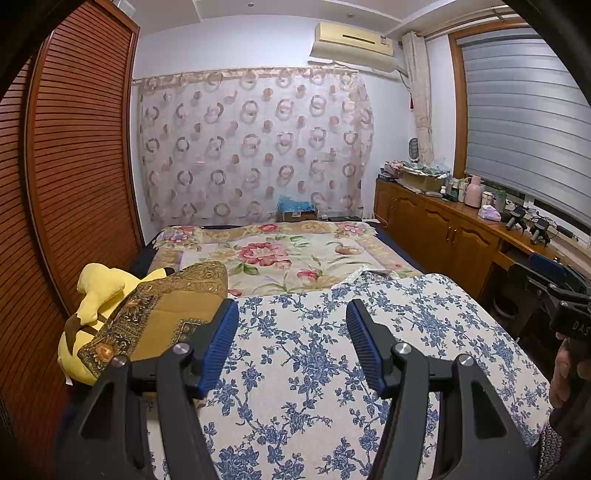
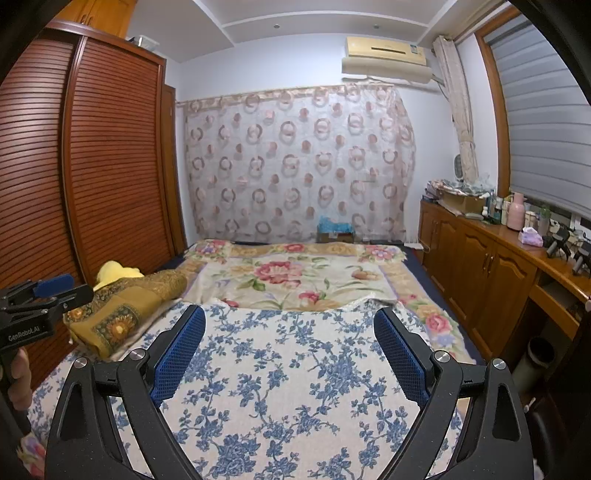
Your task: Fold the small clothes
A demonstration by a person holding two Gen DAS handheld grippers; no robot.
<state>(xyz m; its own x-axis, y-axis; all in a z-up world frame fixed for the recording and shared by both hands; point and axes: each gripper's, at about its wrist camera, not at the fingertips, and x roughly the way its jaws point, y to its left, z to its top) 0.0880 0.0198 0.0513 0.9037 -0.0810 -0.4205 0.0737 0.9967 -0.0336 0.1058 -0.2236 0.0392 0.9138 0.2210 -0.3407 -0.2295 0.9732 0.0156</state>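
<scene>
Both pics are lit evenly by soft indoor light from above; two small ceiling lamps [image 2: 275,26] show as pale dots. The light looks cool, a bit blue, on the wall [image 2: 258,62]. Shadows are weak, w/ only dim patches low beside the cupboards [image 1: 443,236]. No strong glare, just a small shine on the wood top. Fisheye lens bends straight lines near the edges, e.g. the wardrobe [image 1: 74,147] bows. Corners go black. Mostly sharp, far stuff a bit soft.

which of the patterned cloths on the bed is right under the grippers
The blue-flowered white cloth, spread flat beneath both open hand-held grippers. The red-flowered blanket lies farther back, and the gold-brown patterned cloth sits off to the left by the yellow plush toy.
</scene>
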